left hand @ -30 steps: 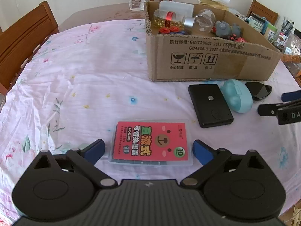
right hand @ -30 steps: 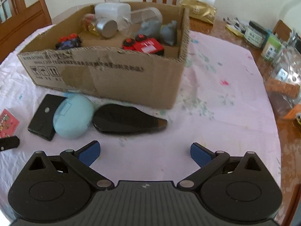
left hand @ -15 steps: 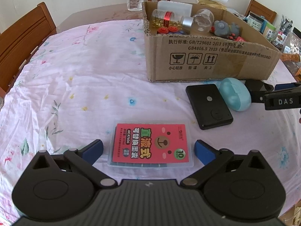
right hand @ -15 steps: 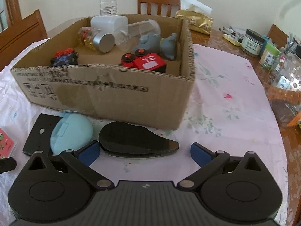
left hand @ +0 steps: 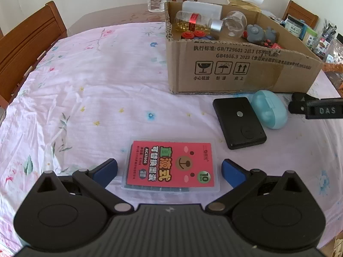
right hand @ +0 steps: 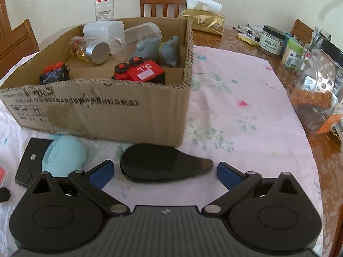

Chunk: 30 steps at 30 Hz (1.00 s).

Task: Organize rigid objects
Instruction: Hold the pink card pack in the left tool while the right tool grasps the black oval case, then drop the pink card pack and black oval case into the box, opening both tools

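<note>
A red-labelled clear plastic box [left hand: 171,165] lies flat on the pink cloth between the wide-apart blue pads of my open left gripper [left hand: 169,171]. In the right wrist view a black teardrop-shaped case [right hand: 163,165] lies between the pads of my open right gripper [right hand: 165,172]. A flat black device [left hand: 239,122] and a light blue oval case [left hand: 269,111] rest side by side before the cardboard box [left hand: 242,70]. The cardboard box [right hand: 103,109] holds bottles, jars, grey figures and red and black toy vehicles.
Wooden chairs [left hand: 25,45] stand at the table's left and far sides. A water bottle [right hand: 104,2] stands behind the box. Jars, a tissue pack [right hand: 203,22] and a clear container [right hand: 317,98] crowd the right side. Open cloth [left hand: 96,81] spreads left of the box.
My right gripper has moved forward and down until its pads flank the black teardrop case. The left gripper has crept slightly closer around the red box.
</note>
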Available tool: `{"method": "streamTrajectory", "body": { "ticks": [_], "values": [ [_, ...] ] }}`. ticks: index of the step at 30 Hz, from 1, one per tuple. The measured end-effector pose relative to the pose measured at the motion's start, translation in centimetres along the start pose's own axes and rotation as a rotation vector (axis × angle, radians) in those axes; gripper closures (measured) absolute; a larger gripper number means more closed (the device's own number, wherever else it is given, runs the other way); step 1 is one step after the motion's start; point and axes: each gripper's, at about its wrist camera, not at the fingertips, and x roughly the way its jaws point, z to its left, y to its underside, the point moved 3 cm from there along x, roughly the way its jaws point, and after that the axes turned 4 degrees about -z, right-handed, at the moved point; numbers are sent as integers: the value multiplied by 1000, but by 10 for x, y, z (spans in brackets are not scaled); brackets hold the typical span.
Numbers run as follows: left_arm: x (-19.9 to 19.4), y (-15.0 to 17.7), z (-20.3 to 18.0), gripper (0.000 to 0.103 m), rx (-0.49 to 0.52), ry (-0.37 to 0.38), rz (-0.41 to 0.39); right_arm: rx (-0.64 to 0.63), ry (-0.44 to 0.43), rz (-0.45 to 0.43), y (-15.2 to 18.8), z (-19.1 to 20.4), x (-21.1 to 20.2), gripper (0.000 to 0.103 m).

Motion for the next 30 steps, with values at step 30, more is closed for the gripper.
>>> {"method": "streamTrajectory", "body": {
  "ticks": [30],
  "values": [
    [-2, -6, -1, 13, 28, 38, 21, 17, 14, 8, -4, 2, -4, 10]
  ]
}}
